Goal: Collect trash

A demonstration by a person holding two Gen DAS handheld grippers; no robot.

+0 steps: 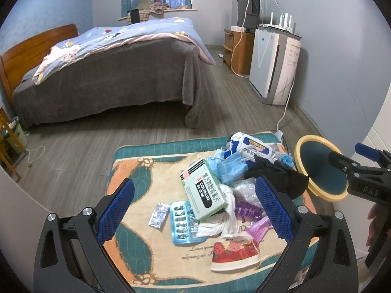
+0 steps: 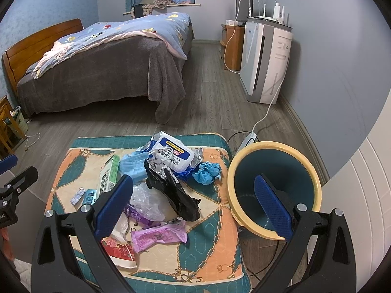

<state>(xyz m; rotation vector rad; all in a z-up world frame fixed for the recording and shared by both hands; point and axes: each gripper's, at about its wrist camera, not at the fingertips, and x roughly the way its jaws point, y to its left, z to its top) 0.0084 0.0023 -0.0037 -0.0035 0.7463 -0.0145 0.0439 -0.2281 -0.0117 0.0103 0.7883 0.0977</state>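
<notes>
Both my left gripper (image 1: 193, 210) and right gripper (image 2: 193, 205) hang spread and empty over the trash pile (image 2: 158, 178) on the cushion (image 2: 215, 244); the bin (image 2: 275, 190) sits beside it. I judge the slippery black bag (image 2: 179, 193) could drag neighbouring wrappers off the edge

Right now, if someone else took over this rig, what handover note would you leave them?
Left claw: open, empty, hovering over the trash pile. Right claw: open, empty, between the pile and the yellow-rimmed teal bin.
The bin stands off the patterned mat's right edge; nothing visible inside.
On the mat: green-white medicine box, blue face masks, black plastic bag, purple wrapper, blister packs.
Done: nothing. Left: everything.
</notes>
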